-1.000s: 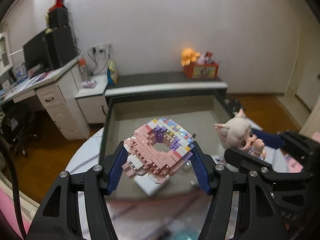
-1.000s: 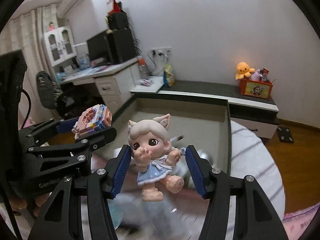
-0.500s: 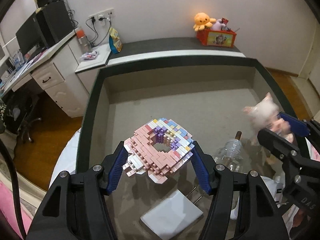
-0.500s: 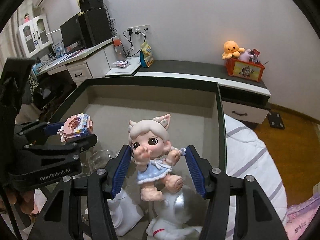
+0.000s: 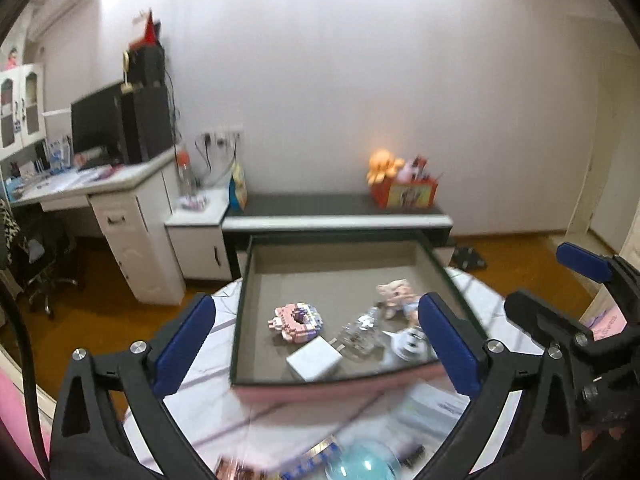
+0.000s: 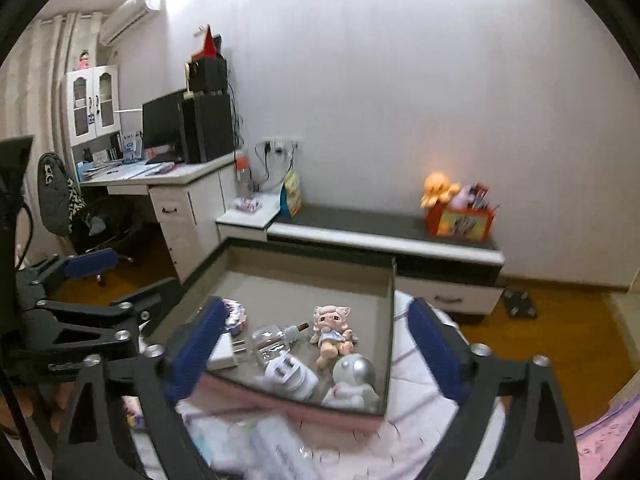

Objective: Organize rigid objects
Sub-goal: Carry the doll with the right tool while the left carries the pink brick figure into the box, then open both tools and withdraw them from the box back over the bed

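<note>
A pink and pastel brick doughnut [image 5: 298,320] lies on the grey floor of the dark-rimmed box [image 5: 332,254]. In the right wrist view the doughnut [image 6: 234,314] is half hidden behind a blue finger. The pig-eared doll [image 6: 332,330] in a blue dress lies on its back in the same box [image 6: 308,260], also seen as the doll [image 5: 394,294] from the left wrist. My left gripper [image 5: 316,344] hangs back above the box's near edge, its jaws opening with nothing between them. My right gripper [image 6: 316,352] does the same, jaws opening and empty.
The box also holds a glass bottle [image 6: 276,338], a white plug [image 6: 288,376], a white block [image 5: 314,362] and a silver-headed astronaut figure [image 6: 354,372]. It stands on a round white table [image 5: 208,408] with blurred packets and a teal ball [image 5: 360,462] at the front.
Both grippers have let go and opened wide, then drawn back and up from the box. The brick doughnut and the doll now lie on the box floor.
</note>
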{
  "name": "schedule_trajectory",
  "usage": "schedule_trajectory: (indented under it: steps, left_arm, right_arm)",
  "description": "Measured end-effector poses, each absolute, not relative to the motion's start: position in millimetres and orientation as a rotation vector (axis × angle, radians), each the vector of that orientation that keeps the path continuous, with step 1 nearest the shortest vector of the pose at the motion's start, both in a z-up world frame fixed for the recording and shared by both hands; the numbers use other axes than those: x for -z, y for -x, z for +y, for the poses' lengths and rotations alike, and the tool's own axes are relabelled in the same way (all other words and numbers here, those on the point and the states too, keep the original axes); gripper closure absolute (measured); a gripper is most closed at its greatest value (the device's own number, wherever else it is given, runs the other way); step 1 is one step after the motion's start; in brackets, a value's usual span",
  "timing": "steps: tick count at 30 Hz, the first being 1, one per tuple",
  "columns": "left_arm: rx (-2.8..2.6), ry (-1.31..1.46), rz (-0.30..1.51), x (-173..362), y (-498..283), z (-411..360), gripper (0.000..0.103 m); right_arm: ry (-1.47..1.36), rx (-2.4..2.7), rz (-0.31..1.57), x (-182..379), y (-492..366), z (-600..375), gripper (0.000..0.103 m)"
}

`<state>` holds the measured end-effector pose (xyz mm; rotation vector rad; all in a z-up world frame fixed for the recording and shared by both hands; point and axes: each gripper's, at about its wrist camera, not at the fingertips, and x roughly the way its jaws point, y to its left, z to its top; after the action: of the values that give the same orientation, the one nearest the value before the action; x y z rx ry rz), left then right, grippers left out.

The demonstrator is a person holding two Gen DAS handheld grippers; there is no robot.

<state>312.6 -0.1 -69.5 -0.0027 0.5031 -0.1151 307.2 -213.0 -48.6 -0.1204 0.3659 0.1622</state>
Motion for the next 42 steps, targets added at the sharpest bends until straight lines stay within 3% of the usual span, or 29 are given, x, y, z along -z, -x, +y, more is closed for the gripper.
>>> schedule_trajectory:
  steps: [9, 22, 42]
  left_arm:
    - [0.099, 0.003, 0.323, 29.5, -183.4, 6.5, 0.000]
    - [0.035, -0.008, 0.189, 8.7, -72.1, 10.6, 0.000]
    - [-0.001, -0.034, 0.140, 3.1, -44.5, 3.3, 0.000]
  right_arm:
    - [0.188, -0.125, 0.185, 13.3, -185.2, -190.2, 0.000]
    - [0.167, -0.116, 0.074, 14.6, -75.2, -182.0, 0.000]
    - [0.148, -0.119, 0.033, 13.6, -42.1, -183.9, 0.000]
